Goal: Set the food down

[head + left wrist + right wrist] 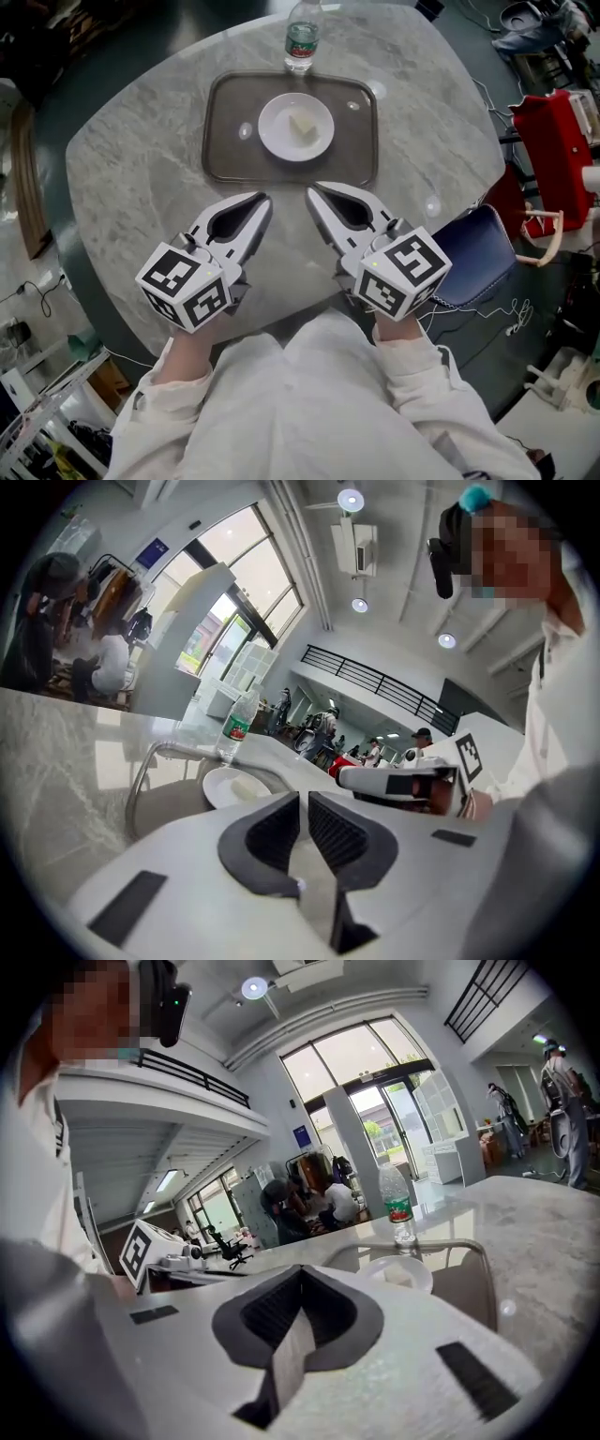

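Grey-veined marble makes up the round-cornered table (131, 169), with a busy, glass-fronted hall behind it in both gripper views. Over the table's near edge, the left hand-held gripper (262, 199) has its jaws drawn all but together with nothing between them, and the right hand-held gripper (311, 192) has its jaws closed tip to tip, likewise empty. Both point toward the far edge, tips near each other, just short of a brown tray (225, 131). The tray lies flat on the table's far half, midway between the left and right edges. A white plate (277, 142) sits at its centre, carrying the food (301, 126), a small pale chunk whose kind I cannot tell. A water bottle (301, 37) stands upright at the far edge, just beyond the tray. The food looks light and probably soft, easily crushed by a direct pinch. The plate looks stiff, smooth and breakable, so the tray's raised rim at its two short sides seems the safer hold.
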A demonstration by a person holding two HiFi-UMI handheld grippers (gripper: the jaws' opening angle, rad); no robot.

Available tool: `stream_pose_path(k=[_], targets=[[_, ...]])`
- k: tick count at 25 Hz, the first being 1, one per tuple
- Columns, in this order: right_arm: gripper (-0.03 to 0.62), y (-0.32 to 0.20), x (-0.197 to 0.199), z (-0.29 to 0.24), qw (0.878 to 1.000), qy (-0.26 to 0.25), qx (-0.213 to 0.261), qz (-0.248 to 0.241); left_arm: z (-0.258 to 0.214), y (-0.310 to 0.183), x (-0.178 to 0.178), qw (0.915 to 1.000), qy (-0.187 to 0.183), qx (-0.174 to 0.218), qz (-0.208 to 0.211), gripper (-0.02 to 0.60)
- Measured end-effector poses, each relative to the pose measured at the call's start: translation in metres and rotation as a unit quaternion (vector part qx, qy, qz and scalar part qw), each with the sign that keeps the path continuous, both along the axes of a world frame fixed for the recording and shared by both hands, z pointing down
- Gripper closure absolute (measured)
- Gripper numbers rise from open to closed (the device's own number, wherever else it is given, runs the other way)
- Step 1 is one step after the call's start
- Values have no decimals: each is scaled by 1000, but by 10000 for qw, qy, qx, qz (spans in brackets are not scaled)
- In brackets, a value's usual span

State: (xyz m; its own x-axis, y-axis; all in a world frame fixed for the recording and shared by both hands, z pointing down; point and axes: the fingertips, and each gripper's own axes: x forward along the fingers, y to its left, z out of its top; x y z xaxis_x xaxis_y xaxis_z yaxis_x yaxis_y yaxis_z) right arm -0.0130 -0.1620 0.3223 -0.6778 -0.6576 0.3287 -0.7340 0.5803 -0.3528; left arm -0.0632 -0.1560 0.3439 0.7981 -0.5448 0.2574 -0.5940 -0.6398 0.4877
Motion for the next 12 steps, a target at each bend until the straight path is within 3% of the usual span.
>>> stream_pose_path(k=[6, 12], targets=[[592, 37, -15, -20, 9998, -18, 187, -13, -10, 43, -14, 9999, 74, -43, 118, 551], [592, 59, -15, -35, 9991, 129, 385, -96, -24, 64, -13, 9987, -80, 415, 299, 554]])
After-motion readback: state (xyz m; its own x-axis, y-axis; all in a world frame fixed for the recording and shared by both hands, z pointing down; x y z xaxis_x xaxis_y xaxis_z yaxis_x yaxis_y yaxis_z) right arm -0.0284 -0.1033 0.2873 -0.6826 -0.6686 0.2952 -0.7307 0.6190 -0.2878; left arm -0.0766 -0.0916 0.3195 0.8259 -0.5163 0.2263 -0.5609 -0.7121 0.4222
